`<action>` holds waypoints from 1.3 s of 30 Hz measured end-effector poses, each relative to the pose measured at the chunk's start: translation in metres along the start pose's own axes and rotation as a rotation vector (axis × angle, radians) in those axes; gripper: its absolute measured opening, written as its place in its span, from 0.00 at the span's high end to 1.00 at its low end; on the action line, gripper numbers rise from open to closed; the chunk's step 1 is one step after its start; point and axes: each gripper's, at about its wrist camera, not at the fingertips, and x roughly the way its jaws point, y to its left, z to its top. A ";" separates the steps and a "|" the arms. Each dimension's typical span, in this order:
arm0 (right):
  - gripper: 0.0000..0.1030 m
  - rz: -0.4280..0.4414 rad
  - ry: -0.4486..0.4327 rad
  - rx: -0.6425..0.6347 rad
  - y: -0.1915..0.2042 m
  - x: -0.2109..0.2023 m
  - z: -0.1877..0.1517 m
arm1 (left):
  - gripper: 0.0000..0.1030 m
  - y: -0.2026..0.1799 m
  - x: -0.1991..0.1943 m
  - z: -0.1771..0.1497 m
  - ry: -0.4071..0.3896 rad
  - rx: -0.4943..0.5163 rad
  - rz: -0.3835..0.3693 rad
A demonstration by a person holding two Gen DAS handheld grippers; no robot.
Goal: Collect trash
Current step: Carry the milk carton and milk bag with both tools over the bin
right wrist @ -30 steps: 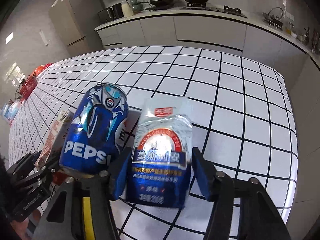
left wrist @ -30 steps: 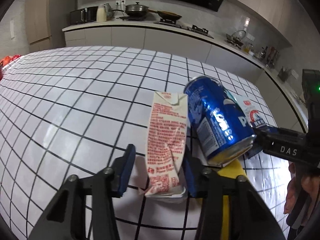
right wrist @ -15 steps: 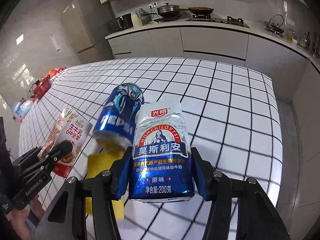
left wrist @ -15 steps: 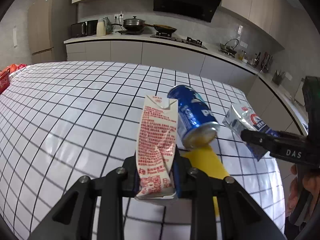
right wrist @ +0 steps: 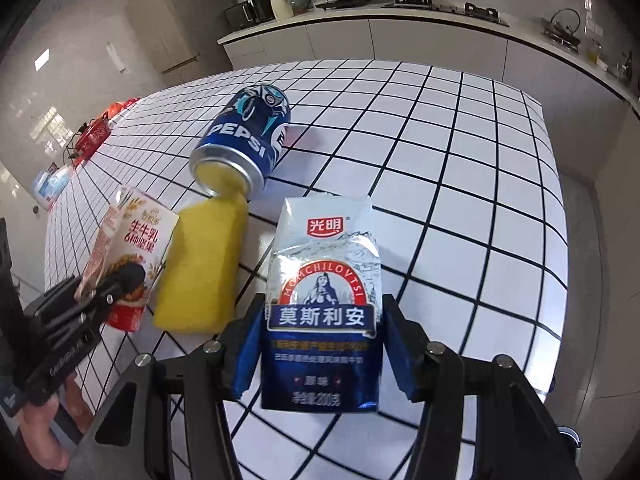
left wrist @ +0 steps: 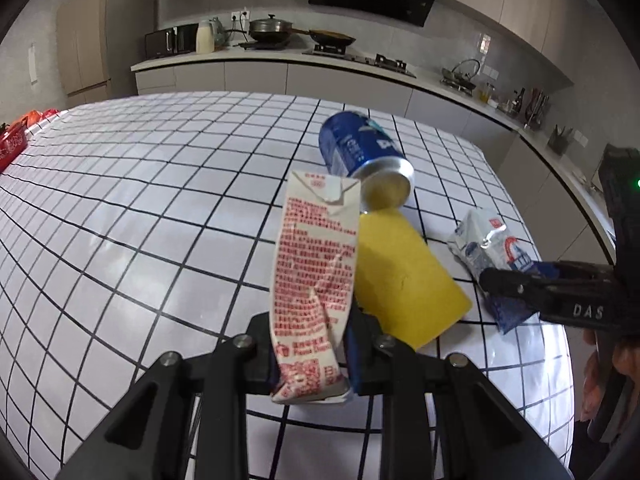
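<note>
My left gripper (left wrist: 310,354) is shut on a crumpled white carton with red print (left wrist: 316,276) and holds it above the tiled table; it also shows in the right wrist view (right wrist: 132,256). My right gripper (right wrist: 318,350) is shut on a blue and silver milk pouch (right wrist: 324,300), also seen in the left wrist view (left wrist: 486,248). A blue Pepsi can (left wrist: 360,152) lies on its side on the table, beyond both grippers (right wrist: 248,136). A yellow sponge (left wrist: 400,276) lies just in front of the can (right wrist: 204,264).
The white tiled table (left wrist: 140,200) stretches left and far. Red items (left wrist: 16,140) sit at its far left edge. A kitchen counter with pots and a kettle (left wrist: 272,32) runs behind. The table's right edge (right wrist: 556,200) drops to the floor.
Both grippers have lifted and drawn back with the carton and the pouch. The left gripper closed on the carton within the last second. The can and sponge stayed on the table.
</note>
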 end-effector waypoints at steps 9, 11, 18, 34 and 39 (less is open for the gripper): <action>0.45 -0.033 -0.007 -0.049 0.011 0.002 0.010 | 0.75 -0.001 0.013 0.012 0.004 0.021 -0.026; 0.45 -0.021 -0.040 -0.041 0.012 -0.010 0.009 | 0.75 -0.001 0.003 0.010 -0.023 0.017 -0.027; 0.45 -0.003 -0.111 -0.032 0.011 -0.059 -0.007 | 0.76 -0.019 -0.036 0.006 -0.078 0.047 -0.048; 0.45 -0.079 -0.213 0.027 -0.065 -0.205 -0.121 | 0.76 -0.148 -0.093 -0.058 -0.065 0.140 -0.211; 0.45 -0.118 -0.206 0.067 -0.108 -0.236 -0.170 | 0.76 -0.198 -0.104 -0.080 -0.051 0.193 -0.255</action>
